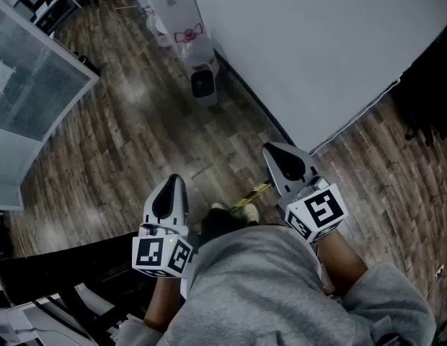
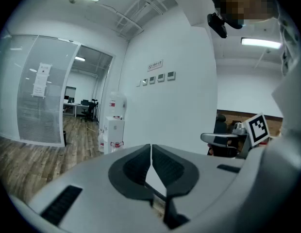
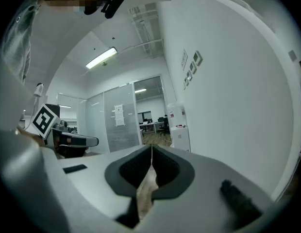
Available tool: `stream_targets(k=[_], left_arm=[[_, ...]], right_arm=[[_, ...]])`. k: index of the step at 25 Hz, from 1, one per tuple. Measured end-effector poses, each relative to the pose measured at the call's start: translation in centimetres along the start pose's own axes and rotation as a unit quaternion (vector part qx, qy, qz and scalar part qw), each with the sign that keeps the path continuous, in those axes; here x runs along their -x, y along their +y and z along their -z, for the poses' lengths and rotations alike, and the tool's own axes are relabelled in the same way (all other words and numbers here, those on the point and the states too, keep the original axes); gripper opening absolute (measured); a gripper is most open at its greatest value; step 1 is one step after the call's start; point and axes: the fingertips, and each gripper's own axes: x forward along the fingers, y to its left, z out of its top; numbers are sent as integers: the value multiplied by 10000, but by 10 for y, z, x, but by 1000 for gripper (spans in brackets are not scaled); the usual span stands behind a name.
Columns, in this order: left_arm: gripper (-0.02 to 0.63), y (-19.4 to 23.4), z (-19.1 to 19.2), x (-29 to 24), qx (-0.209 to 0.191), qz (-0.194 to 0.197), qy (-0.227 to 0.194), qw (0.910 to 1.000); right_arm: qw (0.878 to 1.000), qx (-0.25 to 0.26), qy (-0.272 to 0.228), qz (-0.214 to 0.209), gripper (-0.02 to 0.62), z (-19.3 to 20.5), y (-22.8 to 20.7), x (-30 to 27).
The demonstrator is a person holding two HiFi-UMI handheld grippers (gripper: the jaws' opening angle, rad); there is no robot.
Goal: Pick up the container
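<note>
Grey sweatshirt (image 1: 259,287) nearest. Left gripper (image 1: 172,184), right gripper (image 1: 278,156): fingers fully closed, empty, aimed roughly level beside wall (image 1: 317,49). Container in no view; direction, long axis, nearer hand cannot be told.

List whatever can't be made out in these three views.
- Container: in no view.
- Wall plaques, left gripper view: print too small to read.
- Posted notice, right gripper view: text too small to read.
- White appliance, head view: cut off by the picture's top edge.

Office, glass partition (image 2: 39,101), desks (image 2: 73,108), water dispenser (image 2: 113,126)
</note>
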Motion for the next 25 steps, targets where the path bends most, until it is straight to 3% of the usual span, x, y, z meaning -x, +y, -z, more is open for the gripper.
stream_targets(k=[10, 20, 25], left_arm=[[23, -20, 1, -10, 95, 189, -31, 9998], [23, 33, -1, -39, 436, 133, -112, 9989], [20, 59, -6, -73, 148, 79, -16, 9999]], right_arm=[[9986, -494, -86, 151, 26, 9, -14, 14], [9994, -266, 224, 72, 26, 5, -8, -44], [9991, -204, 360, 38, 26, 6, -16, -85]])
